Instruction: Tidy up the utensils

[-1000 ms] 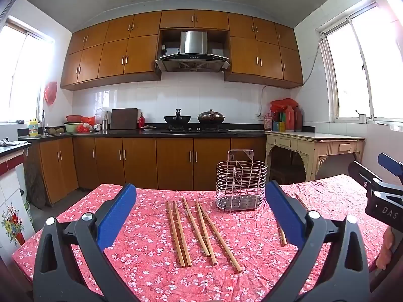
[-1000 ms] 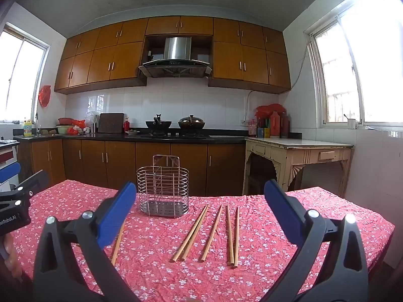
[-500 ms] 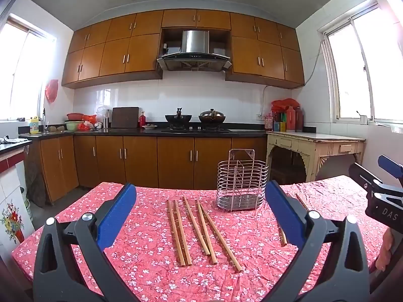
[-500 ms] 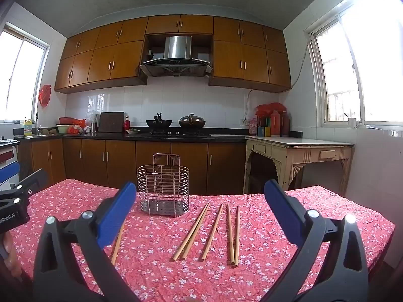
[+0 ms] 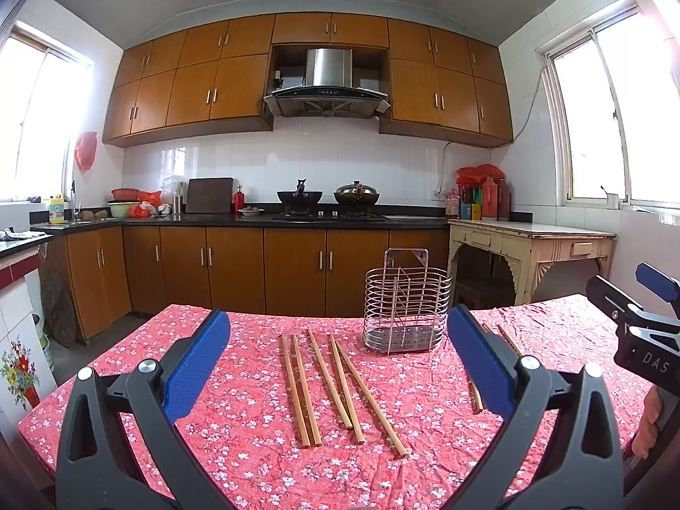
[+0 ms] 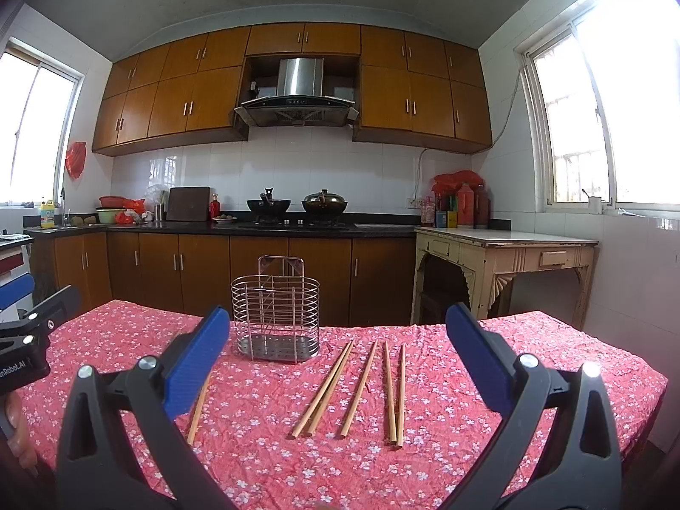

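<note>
1. Blue pads line the two fingers of the left gripper (image 5: 338, 365), which are spread wide apart; nothing is between them and they touch nothing.
2. Under this gripper, in the left wrist view, five wooden chopsticks (image 5: 335, 382) lie flat on the table with the red flowered cloth (image 5: 255, 446), side by side and pointing away from the camera.
3. The right gripper (image 6: 331, 365) is spread just as wide, with the same blue pads, and it is also empty and touches nothing.
4. In the right wrist view, another group of five chopsticks (image 6: 365, 386) lies on the cloth between its fingers, and one single chopstick (image 6: 199, 403) lies apart to the left, partly hidden behind the left finger.
5. The wire basket (image 6: 275, 318) stands upright on the cloth behind the chopsticks, near but not touching them, and it looks empty inside.
6. Each gripper shows at the edge of the other camera's view, with part of a person's hand (image 5: 648, 425) holding the handle.
7. Both grippers are above the near side of the table, and no chopstick is lifted.
</note>
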Available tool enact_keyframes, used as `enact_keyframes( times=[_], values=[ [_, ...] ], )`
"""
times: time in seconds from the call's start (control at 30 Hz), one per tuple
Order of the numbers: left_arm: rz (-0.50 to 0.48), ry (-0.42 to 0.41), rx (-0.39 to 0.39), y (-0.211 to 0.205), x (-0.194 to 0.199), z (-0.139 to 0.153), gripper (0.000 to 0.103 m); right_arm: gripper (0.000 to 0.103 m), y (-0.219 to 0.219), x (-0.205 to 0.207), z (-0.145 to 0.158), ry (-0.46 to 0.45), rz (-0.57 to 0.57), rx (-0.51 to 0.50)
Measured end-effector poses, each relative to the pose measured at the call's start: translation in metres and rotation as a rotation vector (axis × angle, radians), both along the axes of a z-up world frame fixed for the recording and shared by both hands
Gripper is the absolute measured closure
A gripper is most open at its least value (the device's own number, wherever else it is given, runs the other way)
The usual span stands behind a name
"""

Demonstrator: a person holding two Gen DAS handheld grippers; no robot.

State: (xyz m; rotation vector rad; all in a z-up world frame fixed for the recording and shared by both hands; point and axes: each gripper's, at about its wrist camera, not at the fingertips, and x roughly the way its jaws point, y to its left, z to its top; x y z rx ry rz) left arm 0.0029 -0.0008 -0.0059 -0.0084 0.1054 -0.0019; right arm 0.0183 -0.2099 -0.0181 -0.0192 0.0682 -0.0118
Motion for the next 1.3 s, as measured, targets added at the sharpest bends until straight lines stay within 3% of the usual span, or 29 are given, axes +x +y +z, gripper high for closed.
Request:
enact_keyframes(
  times=[1.3],
  values=[
    [-0.003,0.011,-0.007,-0.0011,0.0026,-0.0039,0.002,0.004,0.0013,0.0070,-0.0064,0.011,0.000,0.007]
  ],
)
